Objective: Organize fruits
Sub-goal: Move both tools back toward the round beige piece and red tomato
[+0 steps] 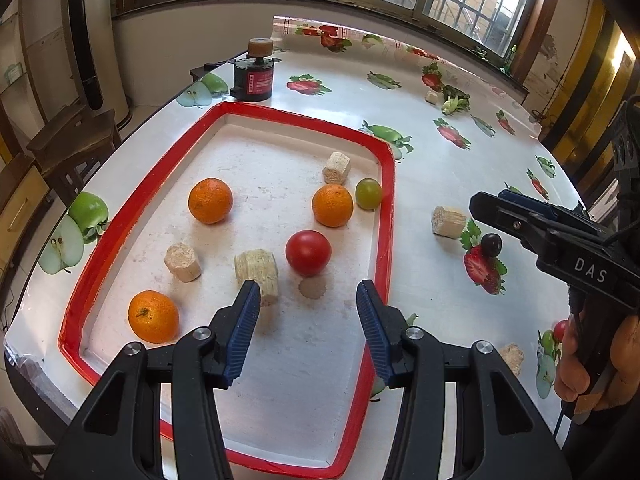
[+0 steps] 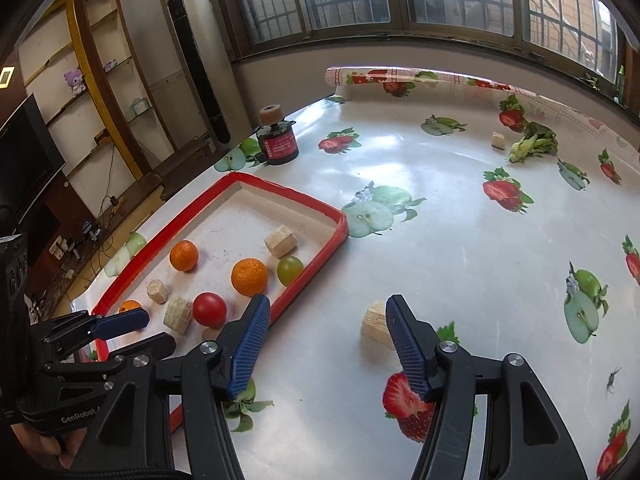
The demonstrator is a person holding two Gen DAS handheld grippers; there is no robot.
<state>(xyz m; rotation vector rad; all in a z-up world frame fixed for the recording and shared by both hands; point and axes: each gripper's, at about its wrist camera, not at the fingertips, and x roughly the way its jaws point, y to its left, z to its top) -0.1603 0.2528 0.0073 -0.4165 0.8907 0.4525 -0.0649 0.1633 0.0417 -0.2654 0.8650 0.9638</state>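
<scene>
A red-rimmed white tray [image 1: 386, 216] [image 2: 312, 276] holds three oranges [image 1: 210, 200], a red tomato [image 1: 308, 251] [image 2: 209, 309], a green grape [image 1: 368, 193] [image 2: 289, 269] and beige blocks [image 1: 258, 271]. My left gripper [image 1: 308, 300] is open and empty above the tray, just short of the tomato. A dark grape [image 1: 491, 244] lies on the table right of the tray, beside a beige block [image 1: 448, 221] [image 2: 376, 323]. My right gripper [image 2: 326, 320] is open and empty over the table; in the left wrist view [image 1: 486, 206] it hovers near the dark grape.
A black jar with a cork top [image 1: 256, 72] [image 2: 278, 138] stands beyond the tray. A green vegetable [image 2: 534, 144] and a small block [image 2: 498, 141] lie far right. A small red fruit [image 1: 561, 330] and a block [image 1: 512, 356] sit near the right hand. The table edge runs left of the tray.
</scene>
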